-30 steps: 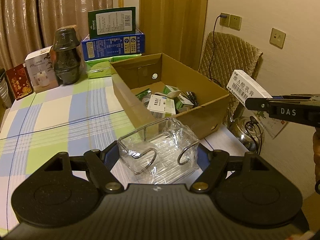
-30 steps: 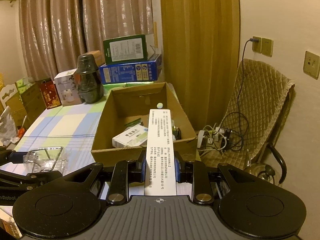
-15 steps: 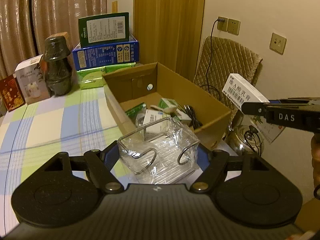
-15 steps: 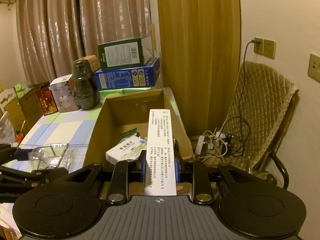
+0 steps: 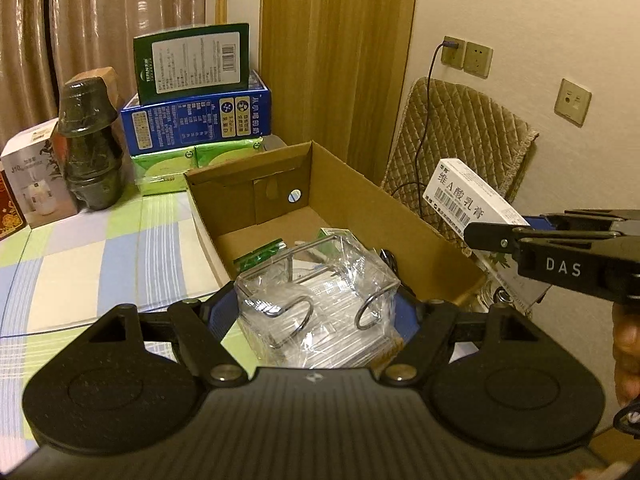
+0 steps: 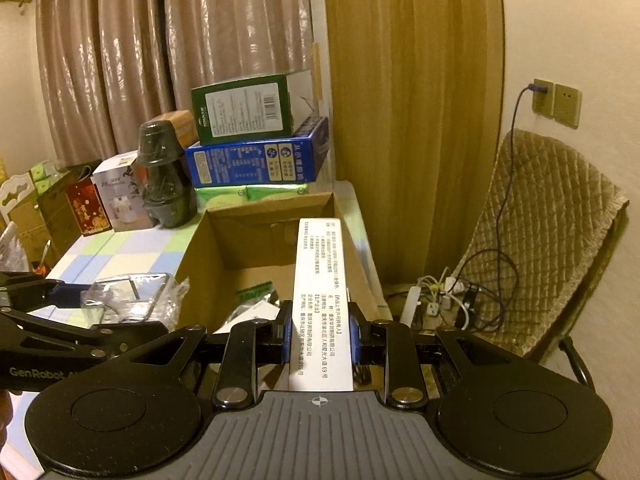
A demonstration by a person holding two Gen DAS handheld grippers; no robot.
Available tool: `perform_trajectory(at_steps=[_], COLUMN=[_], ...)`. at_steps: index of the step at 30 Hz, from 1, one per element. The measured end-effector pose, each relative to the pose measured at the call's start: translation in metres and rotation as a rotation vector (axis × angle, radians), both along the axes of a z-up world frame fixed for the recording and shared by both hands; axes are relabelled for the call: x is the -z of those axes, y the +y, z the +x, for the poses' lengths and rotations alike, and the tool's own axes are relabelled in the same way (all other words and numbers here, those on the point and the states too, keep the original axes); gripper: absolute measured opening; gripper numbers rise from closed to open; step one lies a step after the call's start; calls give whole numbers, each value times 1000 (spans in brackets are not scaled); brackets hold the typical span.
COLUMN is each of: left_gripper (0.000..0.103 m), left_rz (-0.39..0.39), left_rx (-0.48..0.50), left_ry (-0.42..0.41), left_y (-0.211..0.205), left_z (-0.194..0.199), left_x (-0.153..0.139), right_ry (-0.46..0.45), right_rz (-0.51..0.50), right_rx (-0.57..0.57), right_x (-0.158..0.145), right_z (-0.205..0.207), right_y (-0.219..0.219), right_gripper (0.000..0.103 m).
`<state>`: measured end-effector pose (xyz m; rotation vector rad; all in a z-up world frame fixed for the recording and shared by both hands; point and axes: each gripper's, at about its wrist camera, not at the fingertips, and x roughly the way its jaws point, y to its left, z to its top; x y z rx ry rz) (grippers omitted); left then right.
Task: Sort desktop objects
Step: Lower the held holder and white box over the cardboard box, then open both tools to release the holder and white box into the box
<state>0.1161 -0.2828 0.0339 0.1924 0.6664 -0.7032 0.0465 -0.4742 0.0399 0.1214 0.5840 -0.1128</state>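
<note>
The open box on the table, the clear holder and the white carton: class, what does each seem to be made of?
Open box: brown corrugated cardboard, matte, with raw cut edges and folded flaps. Clear holder in the left claw: see-through, glossy, probably plastic in crinkled film, with thin wire loops. White carton in the right claw: thin printed paperboard, smooth, with a barcode.

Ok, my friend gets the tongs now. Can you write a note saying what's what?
Left tongs: shut on the clear plastic holder, above the near end of the cardboard box.
Right tongs: shut on the white ointment box, also over the cardboard box.
Done: a few small packets already lie inside.
Left: drop both things in, then sort whatever remains on the table.
</note>
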Motion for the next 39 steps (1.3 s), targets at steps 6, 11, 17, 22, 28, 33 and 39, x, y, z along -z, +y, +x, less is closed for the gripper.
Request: perform_trajectory(at_steps=[6, 11, 17, 22, 28, 33, 39], left_gripper=[74, 74, 74, 74, 74, 74, 75], left_rz=[10, 16, 21, 22, 21, 20, 12], left_rx=[11, 15, 16, 21, 23, 21, 44], left_ry=[13, 28, 36, 34, 32, 30, 2], left_y=[-12, -18, -23, -25, -28, -29, -34], left_z=[20, 38, 54, 63, 71, 80, 90], left_x=[6, 12, 16, 17, 18, 17, 16], right_ry=[2, 12, 19, 18, 18, 20, 24], right_rz=[8, 17, 14, 12, 9, 7, 10], right_rx=[-6, 0, 2, 8, 8, 7, 13], right_x=[2, 6, 10, 11, 11, 12, 15], right_z=[20, 33, 45, 55, 64, 68, 79], right_y=[-8, -13, -16, -17, -19, -19, -20], right_gripper=[23, 23, 23, 23, 23, 23, 23])
